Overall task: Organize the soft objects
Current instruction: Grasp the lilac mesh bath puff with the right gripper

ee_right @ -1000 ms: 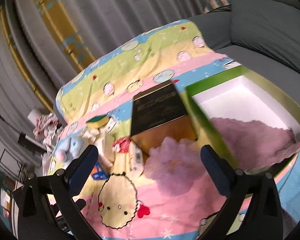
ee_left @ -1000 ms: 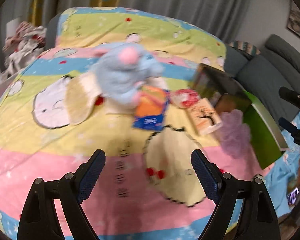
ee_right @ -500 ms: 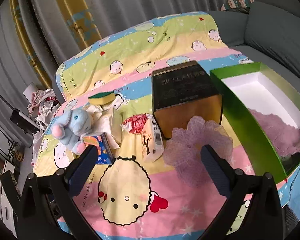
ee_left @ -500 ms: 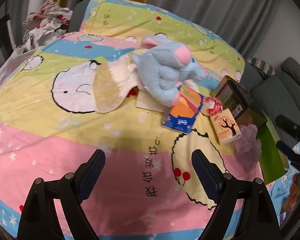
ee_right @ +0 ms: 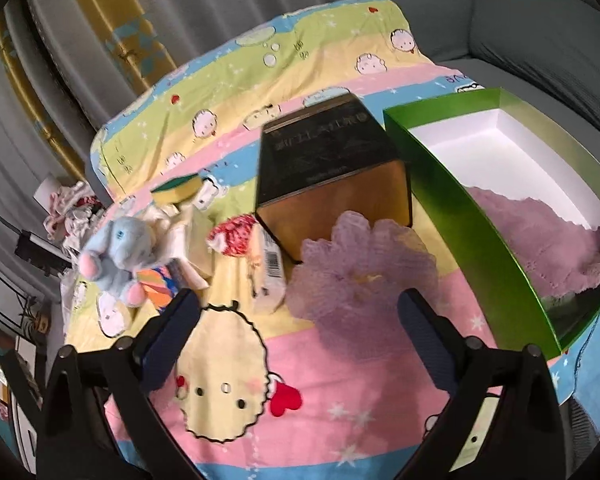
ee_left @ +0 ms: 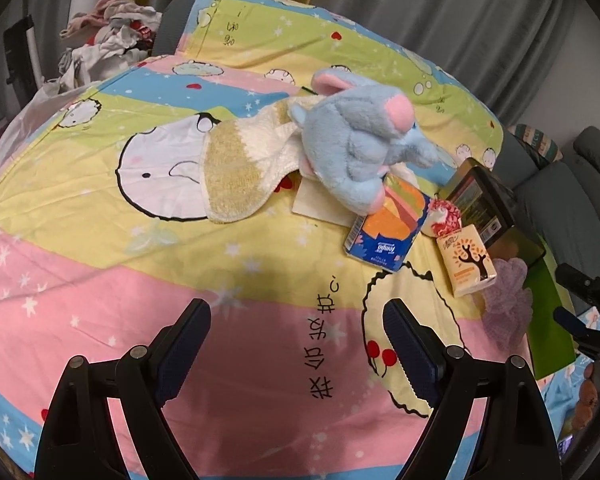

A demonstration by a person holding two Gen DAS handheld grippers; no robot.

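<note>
A purple mesh puff (ee_right: pixel 364 264) lies on the patterned bedsheet just ahead of my right gripper (ee_right: pixel 299 300), partly between its fingers. The jaws are closing, and the pads stand apart from the puff. To its right is a green box (ee_right: pixel 460 216) with a purple cloth (ee_right: pixel 540 240) inside. A blue plush elephant (ee_left: pixel 360 148) rests on a yellow-white towel (ee_left: pixel 240 160), far ahead of my left gripper (ee_left: pixel 296 312), which is open with only sheet between its fingers. The puff (ee_left: pixel 504 304) also shows at the right of the left wrist view.
A black-and-gold tin (ee_right: pixel 332 184) stands behind the puff. Two tissue packs (ee_left: pixel 388 228) (ee_left: pixel 466 264), a red-white mesh ball (ee_right: pixel 234 234) and a sponge (ee_right: pixel 178 190) lie near the elephant. A clothes pile (ee_left: pixel 108 48) is at the far left and a grey sofa (ee_right: pixel 540 20) at the right.
The right gripper has dropped toward the purple puff, which now looks larger between its fingers, and its jaws stand slightly narrower. The left view rolled and shifted early on, then held still.
</note>
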